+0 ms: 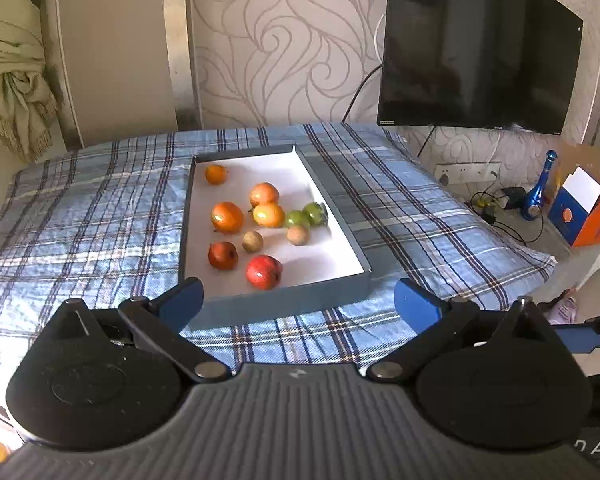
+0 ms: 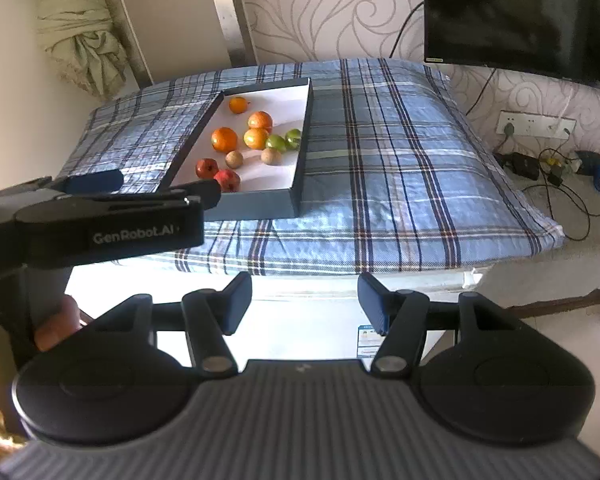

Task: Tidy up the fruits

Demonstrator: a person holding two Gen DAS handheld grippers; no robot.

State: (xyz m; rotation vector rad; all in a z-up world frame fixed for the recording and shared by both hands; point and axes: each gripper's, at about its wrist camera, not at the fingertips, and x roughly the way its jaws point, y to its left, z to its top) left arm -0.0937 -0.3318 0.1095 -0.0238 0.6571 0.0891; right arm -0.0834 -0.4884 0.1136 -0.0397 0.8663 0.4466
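Fruits loose in tray, frame centre | left gripper, right gripper both released, empty | we risk rolling round fruit on contact.

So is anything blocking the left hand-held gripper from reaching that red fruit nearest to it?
Only the box's near wall: the red fruit lies just behind it, so the open left hand-held gripper must come in over it.

Left gripper and right gripper, both empty, jaws apart, angled downward.
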